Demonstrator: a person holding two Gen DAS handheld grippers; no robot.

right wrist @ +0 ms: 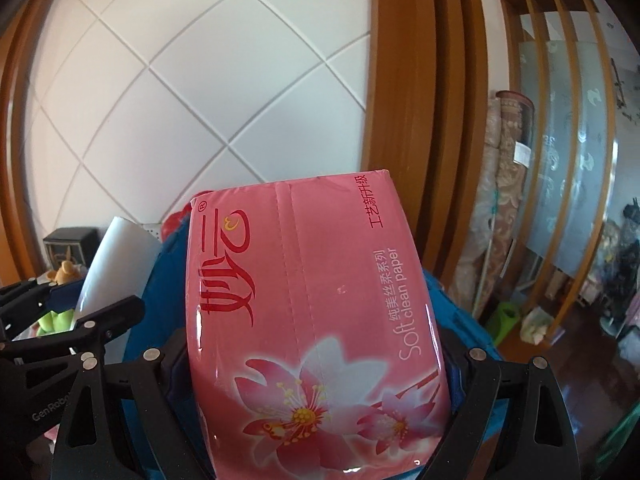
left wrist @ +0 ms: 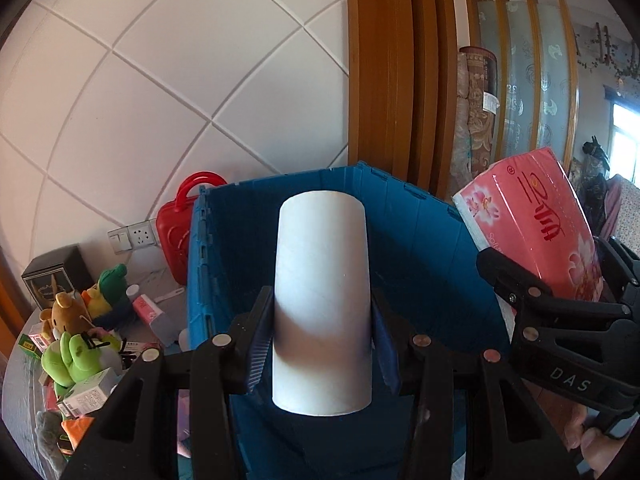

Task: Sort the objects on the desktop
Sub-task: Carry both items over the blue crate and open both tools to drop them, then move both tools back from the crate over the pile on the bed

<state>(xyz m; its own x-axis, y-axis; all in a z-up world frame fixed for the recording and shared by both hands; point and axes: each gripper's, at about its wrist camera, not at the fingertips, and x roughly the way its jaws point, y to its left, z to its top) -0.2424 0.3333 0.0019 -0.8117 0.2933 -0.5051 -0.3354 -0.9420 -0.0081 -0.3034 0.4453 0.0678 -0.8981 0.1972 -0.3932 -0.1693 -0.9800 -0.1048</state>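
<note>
My left gripper [left wrist: 320, 324] is shut on a white paper roll [left wrist: 322, 304], held upright over the open blue crate [left wrist: 420, 240]. My right gripper [right wrist: 316, 364] is shut on a pink tissue pack [right wrist: 304, 304] and holds it at the crate's right rim [right wrist: 460, 320]. The tissue pack [left wrist: 536, 224] and right gripper [left wrist: 560, 292] also show at the right of the left wrist view. The white roll [right wrist: 116, 264] and the left gripper [right wrist: 68, 300] show at the left of the right wrist view.
Left of the crate the table holds a red case [left wrist: 176, 232], plush toys [left wrist: 76, 344], small boxes [left wrist: 88, 392], a small tissue pack [left wrist: 154, 314] and a black box [left wrist: 52, 276]. A white tiled wall [left wrist: 160, 100] and wooden frame [left wrist: 400, 80] stand behind.
</note>
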